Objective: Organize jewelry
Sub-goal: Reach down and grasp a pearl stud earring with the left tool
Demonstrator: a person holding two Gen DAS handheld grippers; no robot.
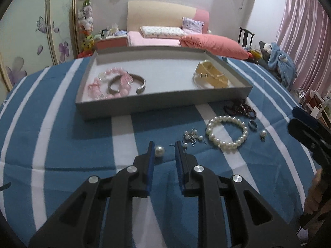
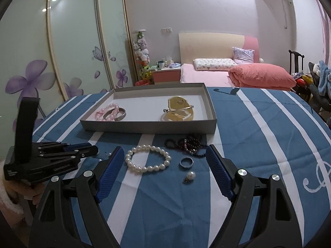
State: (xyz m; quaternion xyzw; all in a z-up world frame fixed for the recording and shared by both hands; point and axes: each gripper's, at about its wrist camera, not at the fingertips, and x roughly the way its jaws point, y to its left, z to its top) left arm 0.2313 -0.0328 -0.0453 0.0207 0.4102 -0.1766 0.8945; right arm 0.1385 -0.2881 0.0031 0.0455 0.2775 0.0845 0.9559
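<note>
My left gripper point(image 1: 163, 144) hangs low over the striped cloth, its jaws only narrowly apart and gripping nothing. A loose pearl point(image 1: 159, 150) lies on the cloth just past its left fingertip, and a tangle of small pearl earrings point(image 1: 192, 137) lies to the right. My right gripper point(image 2: 163, 147) stands wide open above a white pearl bracelet point(image 2: 144, 169), a silver ring point(image 2: 182, 163) and a single pearl earring point(image 2: 190, 175). Dark red beads point(image 2: 186, 143) lie behind them. The grey tray point(image 2: 144, 127) holds a pink bead bracelet point(image 2: 107, 110), a silver bangle point(image 2: 121, 114) and gold pieces point(image 2: 179, 108).
The table wears a blue cloth with white stripes point(image 1: 62, 144). In the right wrist view the left gripper point(image 2: 94, 147) sits at the left, held by a hand in a fluffy sleeve point(image 2: 8, 202). A bed, wardrobe doors and a chair stand behind the table.
</note>
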